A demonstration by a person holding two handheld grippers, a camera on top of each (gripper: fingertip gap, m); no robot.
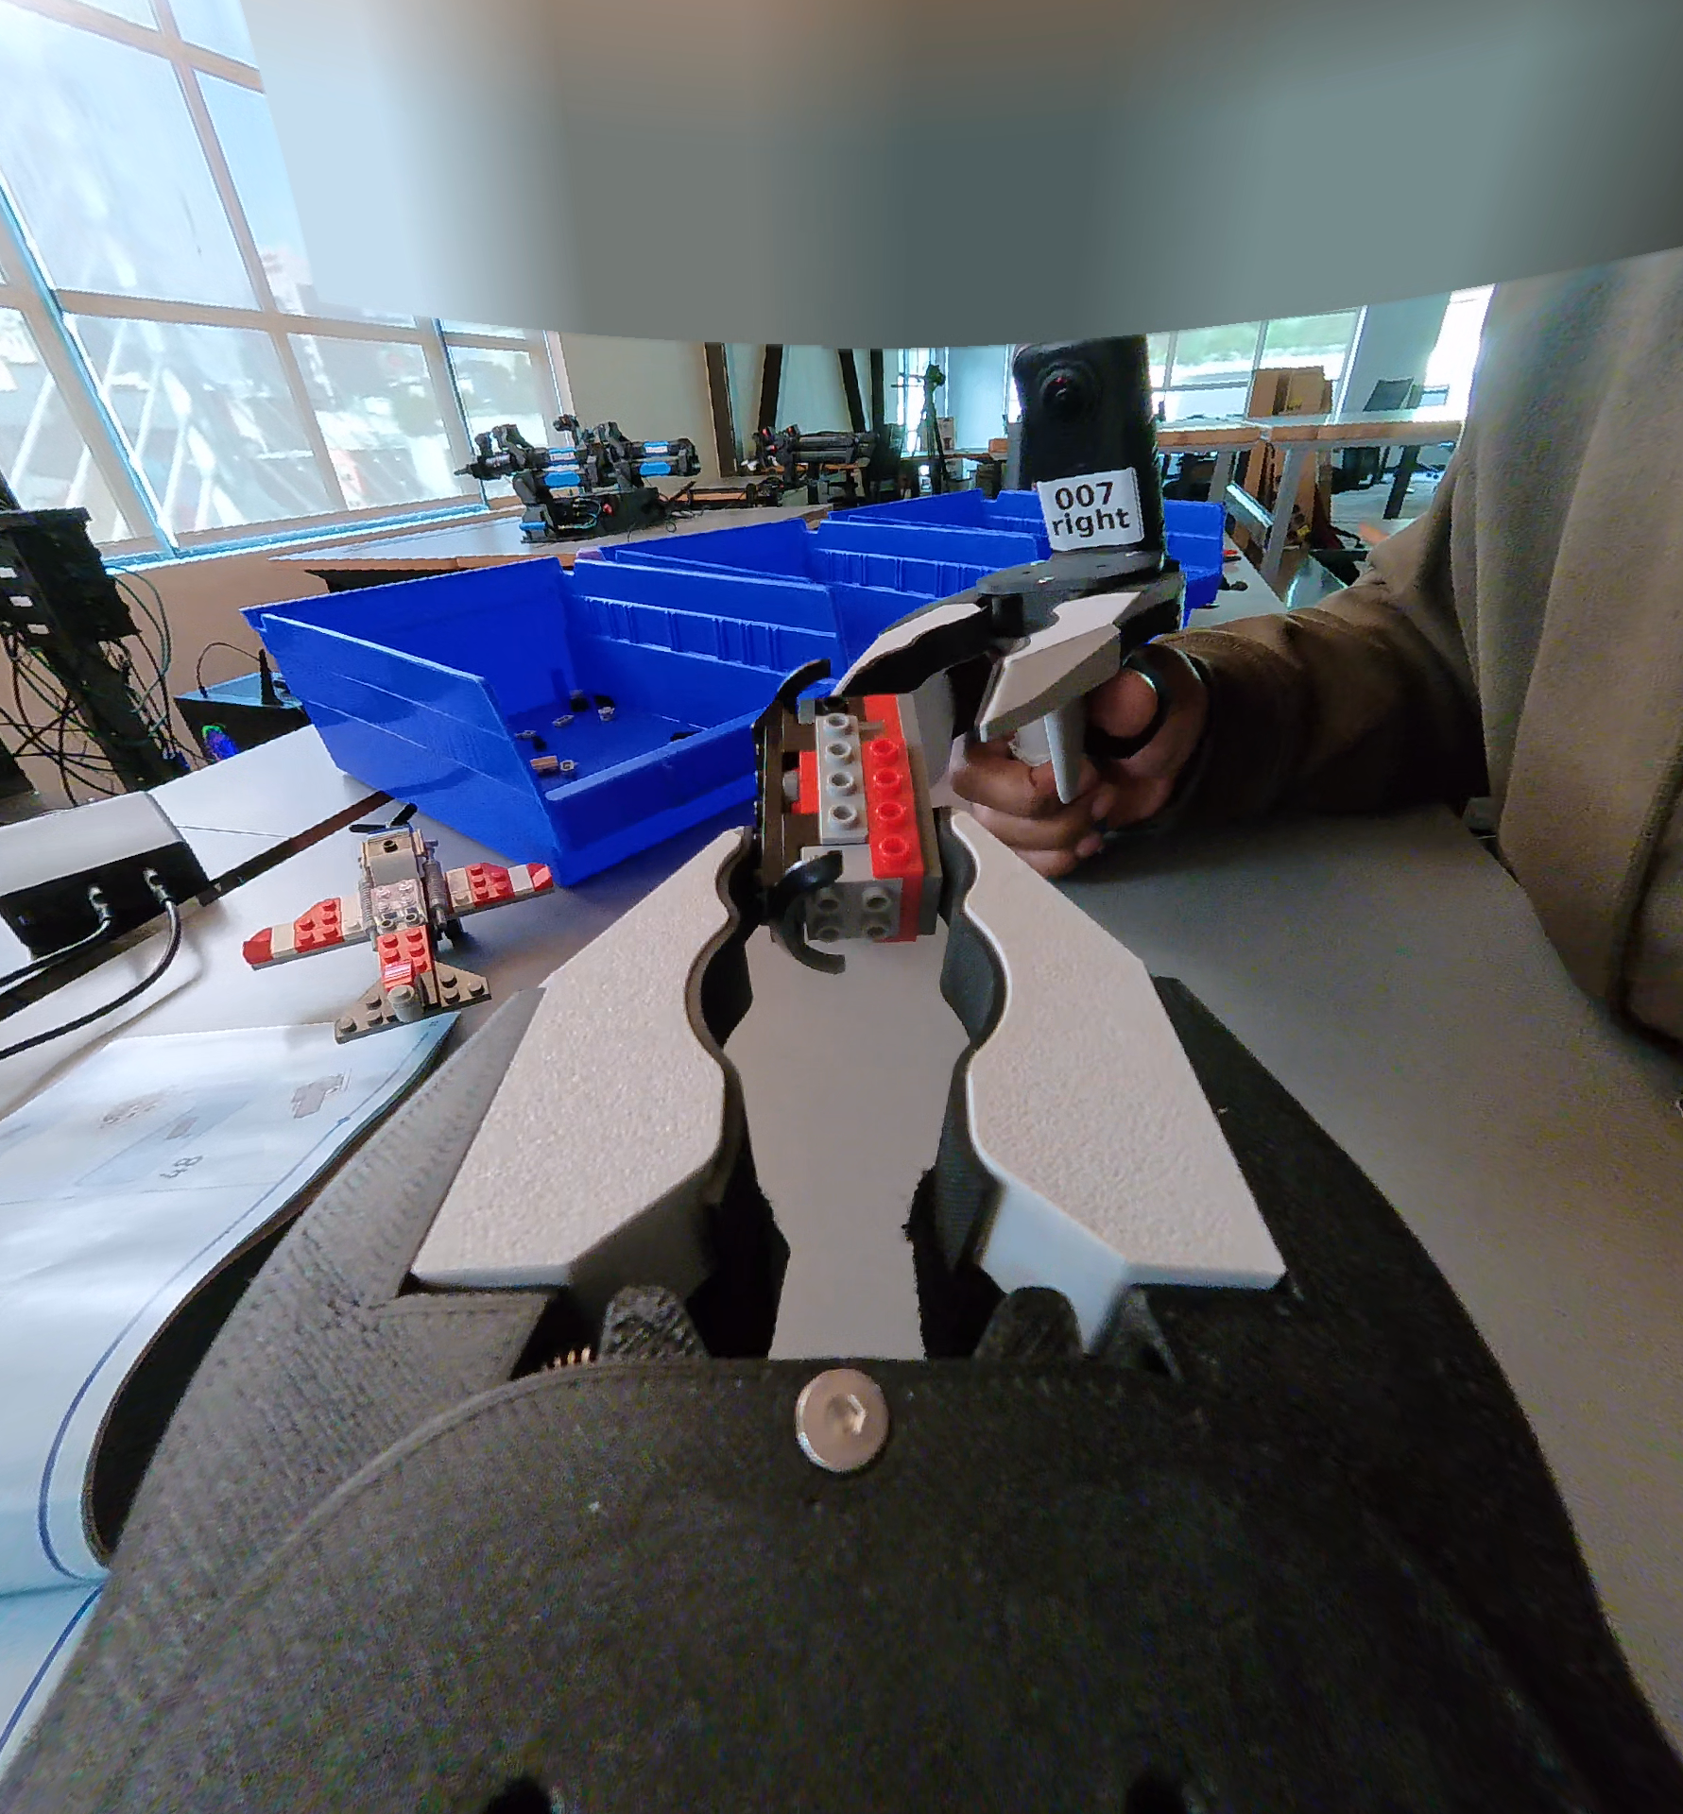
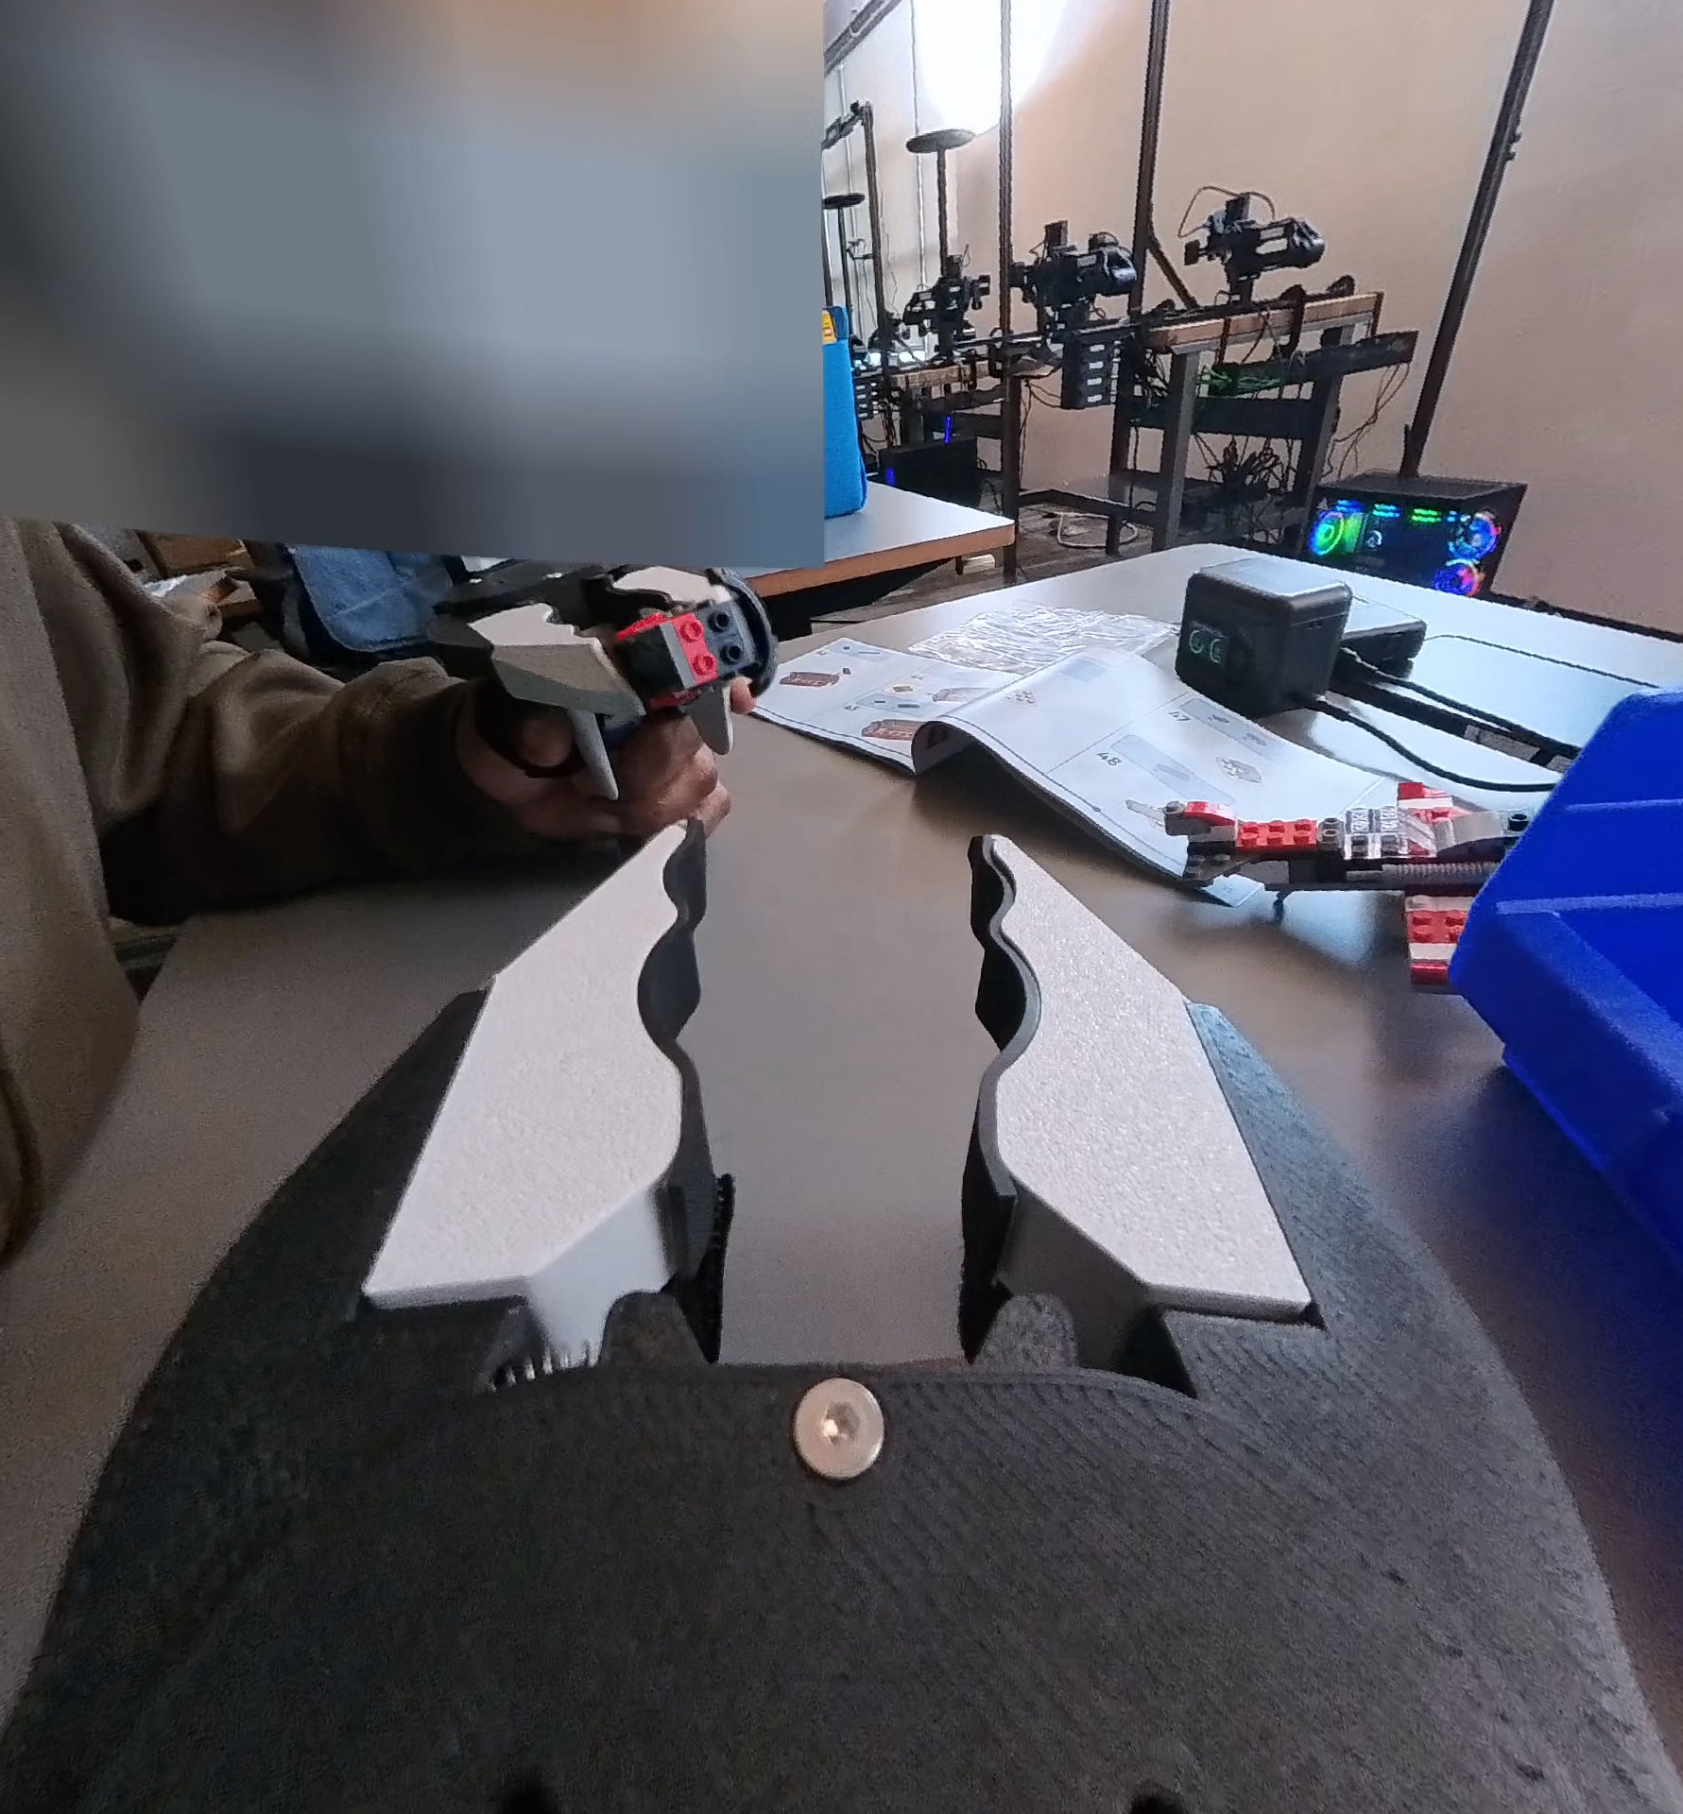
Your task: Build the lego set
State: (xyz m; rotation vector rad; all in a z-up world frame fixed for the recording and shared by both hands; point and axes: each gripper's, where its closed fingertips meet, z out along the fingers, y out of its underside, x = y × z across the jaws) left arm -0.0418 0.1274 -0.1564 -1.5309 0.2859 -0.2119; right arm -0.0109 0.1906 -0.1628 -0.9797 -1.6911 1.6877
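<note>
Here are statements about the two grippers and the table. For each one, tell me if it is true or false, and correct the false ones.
1. The left gripper grips a red and grey brick block between its pads. True.
2. The right gripper holds a brick. False: its jaws stand apart with only bare table between them.
3. A brick aeroplane lies on the table beside an open booklet. True.
4. The bin is green. False: it is blue.
</note>
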